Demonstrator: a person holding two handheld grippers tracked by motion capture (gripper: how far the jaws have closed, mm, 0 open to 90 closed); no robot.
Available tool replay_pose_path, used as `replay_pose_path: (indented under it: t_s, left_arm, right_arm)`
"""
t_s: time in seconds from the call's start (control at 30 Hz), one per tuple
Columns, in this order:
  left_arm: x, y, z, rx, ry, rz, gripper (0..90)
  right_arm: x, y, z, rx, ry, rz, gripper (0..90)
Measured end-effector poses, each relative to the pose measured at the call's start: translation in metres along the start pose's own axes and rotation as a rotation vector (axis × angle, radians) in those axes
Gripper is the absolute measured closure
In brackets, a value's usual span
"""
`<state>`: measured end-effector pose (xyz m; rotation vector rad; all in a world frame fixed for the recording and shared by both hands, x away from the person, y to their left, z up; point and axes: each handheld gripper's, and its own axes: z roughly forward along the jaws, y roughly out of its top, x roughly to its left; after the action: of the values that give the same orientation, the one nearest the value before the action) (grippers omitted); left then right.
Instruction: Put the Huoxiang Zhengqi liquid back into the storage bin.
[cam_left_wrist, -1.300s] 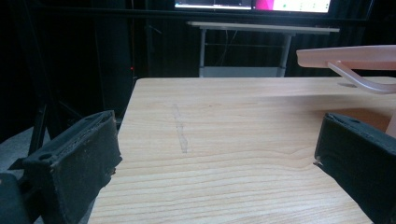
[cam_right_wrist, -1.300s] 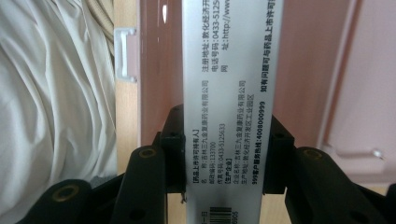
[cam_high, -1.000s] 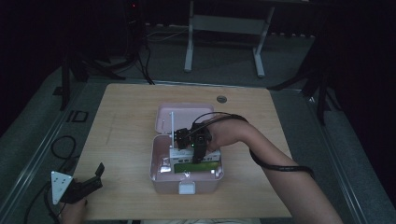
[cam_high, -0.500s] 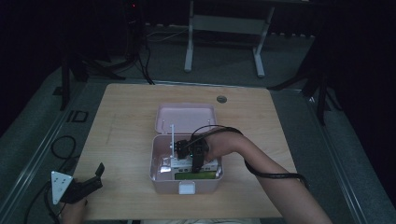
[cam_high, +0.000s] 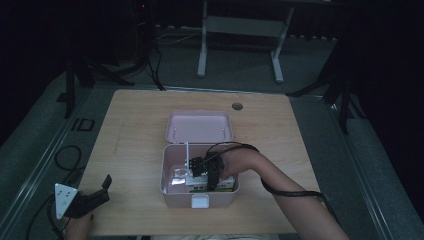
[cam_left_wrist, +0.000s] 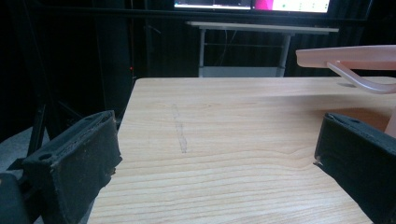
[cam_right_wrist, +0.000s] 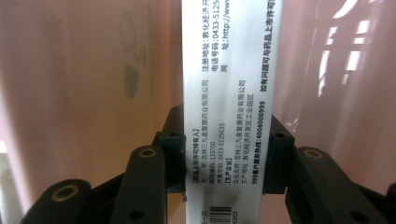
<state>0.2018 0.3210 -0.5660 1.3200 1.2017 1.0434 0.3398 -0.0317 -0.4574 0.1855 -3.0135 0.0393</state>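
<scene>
A white carton (cam_right_wrist: 231, 93) printed with black text stands on its narrow edge between the jaws of the right gripper (cam_right_wrist: 224, 154), whose pads press on both of its sides, and in the high view it sits down inside the open pink box (cam_high: 170, 187), among other packages there. The box stands near the middle of the wooden table (cam_high: 130, 125), its lid (cam_high: 199, 126) folded back flat behind it. The left gripper (cam_high: 92, 197) rests at the table's near left corner, well apart from the box, its jaws spread wide with nothing between them.
</scene>
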Motion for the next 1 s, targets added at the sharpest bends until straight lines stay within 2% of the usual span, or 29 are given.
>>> replay_pose_path:
  t_s: [0.3, 0.37, 0.47, 0.83, 1.0]
  left_arm:
    - [0.0, 0.0, 0.0, 0.0, 0.0, 0.001, 0.2]
    - [0.0, 0.0, 0.0, 0.0, 0.0, 0.001, 0.2]
    - [0.0, 0.0, 0.0, 0.002, 0.0, 0.003, 0.2]
    - [0.0, 0.0, 0.0, 0.003, 0.002, 0.003, 0.2]
    - [0.0, 0.0, 0.0, 0.002, 0.003, 0.005, 0.2]
  right_arm:
    - [0.003, 0.0, 0.005, 0.007, -0.011, -0.014, 60.4]
    - [0.003, 0.0, 0.001, -0.018, -0.005, -0.013, 54.7]
    - [0.007, -0.002, -0.007, -0.039, -0.015, -0.03, 53.4]
    - [0.007, -0.023, -0.043, -0.163, -0.068, 0.023, 38.1]
    - [0.004, -0.043, -0.064, -0.3, -0.097, 0.074, 34.7]
